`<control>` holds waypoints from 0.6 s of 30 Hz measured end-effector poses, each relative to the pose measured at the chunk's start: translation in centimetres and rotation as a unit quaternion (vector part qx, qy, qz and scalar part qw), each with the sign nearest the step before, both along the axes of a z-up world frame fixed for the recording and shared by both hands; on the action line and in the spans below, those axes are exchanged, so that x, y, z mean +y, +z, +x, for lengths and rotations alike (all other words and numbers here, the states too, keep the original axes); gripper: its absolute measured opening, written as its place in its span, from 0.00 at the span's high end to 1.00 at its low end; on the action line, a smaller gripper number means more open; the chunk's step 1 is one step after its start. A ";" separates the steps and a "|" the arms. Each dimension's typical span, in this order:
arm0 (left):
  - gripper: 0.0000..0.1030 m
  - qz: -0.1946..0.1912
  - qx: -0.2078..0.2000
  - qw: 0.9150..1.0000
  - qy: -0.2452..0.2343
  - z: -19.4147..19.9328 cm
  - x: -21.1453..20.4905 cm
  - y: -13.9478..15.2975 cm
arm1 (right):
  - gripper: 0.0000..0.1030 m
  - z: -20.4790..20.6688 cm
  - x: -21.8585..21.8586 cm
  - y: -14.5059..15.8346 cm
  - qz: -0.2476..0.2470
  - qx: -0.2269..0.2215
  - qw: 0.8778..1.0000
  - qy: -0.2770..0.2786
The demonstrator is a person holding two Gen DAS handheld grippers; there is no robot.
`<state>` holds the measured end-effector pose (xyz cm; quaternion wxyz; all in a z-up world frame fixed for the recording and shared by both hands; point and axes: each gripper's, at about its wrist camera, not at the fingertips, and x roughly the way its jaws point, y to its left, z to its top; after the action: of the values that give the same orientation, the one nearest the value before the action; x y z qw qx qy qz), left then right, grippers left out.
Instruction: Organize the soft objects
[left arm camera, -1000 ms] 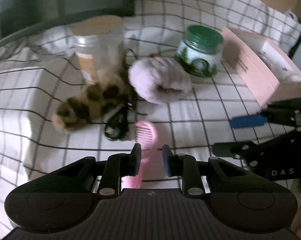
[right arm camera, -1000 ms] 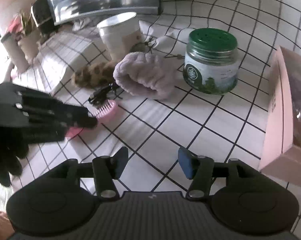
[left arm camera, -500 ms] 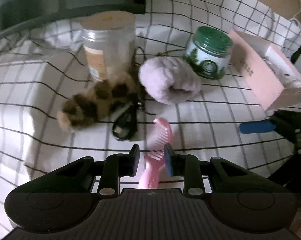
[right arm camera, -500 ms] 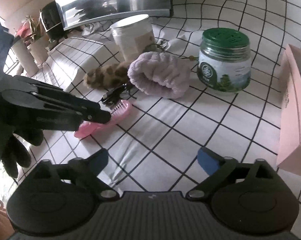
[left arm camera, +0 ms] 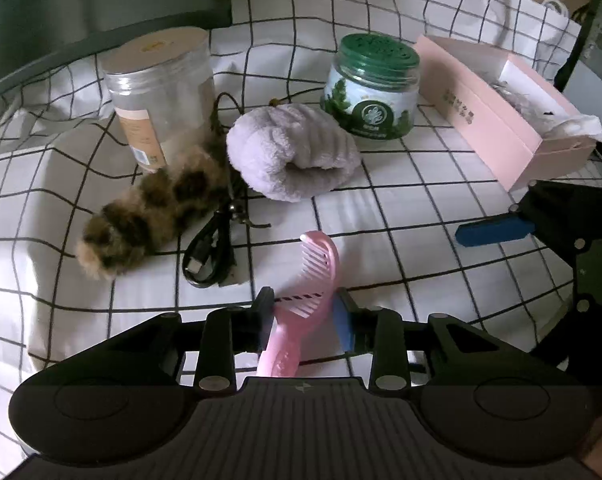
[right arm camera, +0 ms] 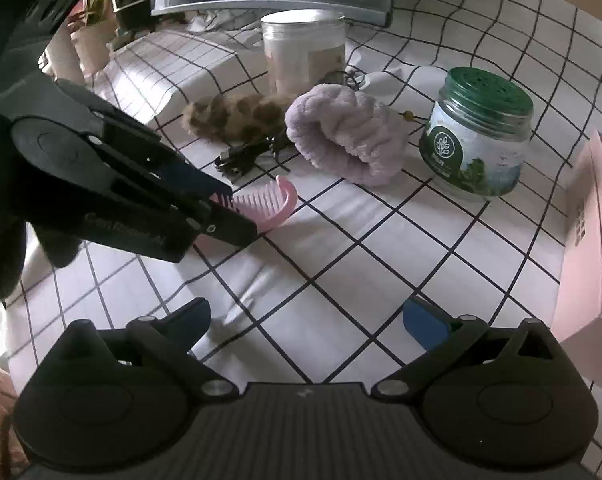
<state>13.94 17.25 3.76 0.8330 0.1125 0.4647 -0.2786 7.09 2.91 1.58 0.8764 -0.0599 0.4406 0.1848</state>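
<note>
My left gripper (left arm camera: 303, 314) is shut on a pink comb (left arm camera: 315, 276) and holds it just above the checked cloth; the comb also shows in the right wrist view (right arm camera: 271, 204), between the left fingers (right arm camera: 221, 216). A lilac plush band (left arm camera: 293, 152) (right arm camera: 343, 132) and a brown spotted furry scrunchie (left arm camera: 149, 212) (right arm camera: 237, 114) lie beyond it, side by side. My right gripper (right arm camera: 307, 320) is wide open and empty above the cloth; one of its blue pads (left arm camera: 493, 232) shows at the right of the left wrist view.
A clear jar with a tan lid (left arm camera: 161, 92) stands behind the scrunchie. A green-lidded jar (left arm camera: 371, 88) stands right of the plush band. An open pink box (left arm camera: 505, 112) lies at the far right. A black cable (left arm camera: 213, 248) lies coiled beside the scrunchie.
My left gripper closed on the pink comb and lifted it, tilting it up. My right gripper opened wide and drew back a little.
</note>
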 end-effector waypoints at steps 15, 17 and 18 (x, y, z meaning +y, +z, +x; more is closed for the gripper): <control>0.90 -0.070 -0.009 0.992 0.103 -0.5 6.3 0.5 | 0.16 5.7 4.2 5.1 -0.131 -0.147 0.975 0.104; 0.90 -0.080 -0.009 0.990 0.117 -0.6 7.3 0.6 | 0.16 7.6 5.1 4.5 -0.155 -0.134 0.969 0.135; 0.91 -0.085 -0.008 0.989 0.124 -0.7 7.8 0.6 | 0.17 8.6 5.3 4.1 -0.160 -0.118 0.970 0.140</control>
<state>13.24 25.09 4.35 0.8715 -0.0151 0.4426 -0.2105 15.69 8.19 5.65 0.8666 -0.2818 0.3451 0.2247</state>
